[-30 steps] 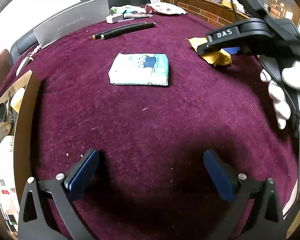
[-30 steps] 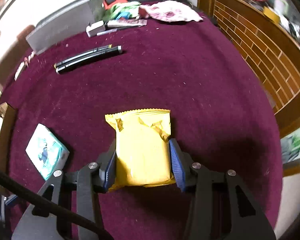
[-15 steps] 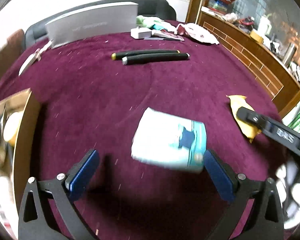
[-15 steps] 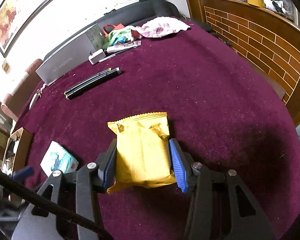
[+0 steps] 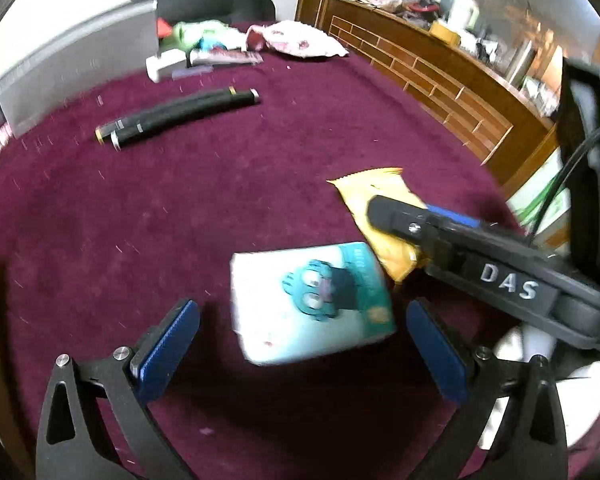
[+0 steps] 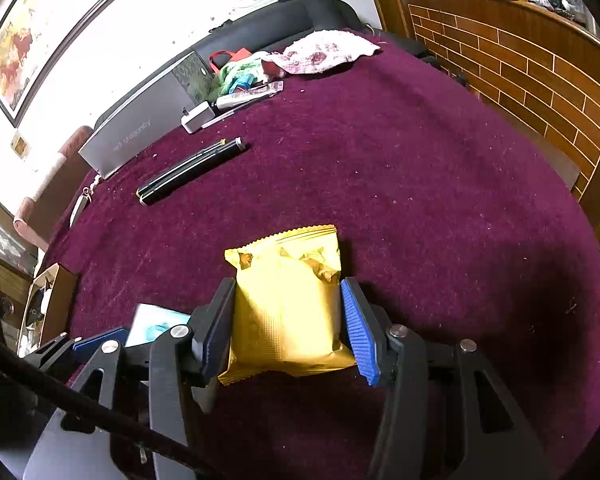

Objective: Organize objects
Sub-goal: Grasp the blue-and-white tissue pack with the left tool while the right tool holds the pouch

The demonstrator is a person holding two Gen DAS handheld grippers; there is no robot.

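My right gripper (image 6: 288, 328) clamps a crinkled gold-yellow snack packet (image 6: 286, 300) by its long sides, its serrated seal pointing away from me, above the maroon table (image 6: 420, 200) toward its right edge. My left gripper (image 5: 300, 354) stands wide apart, nothing between the blue pads (image 5: 168, 346); just beyond them lies a white-and-teal tissue pack (image 5: 312, 300) printed with a cartoon face. Farther, mid-table, two black pens (image 5: 180, 114) lie side by side.
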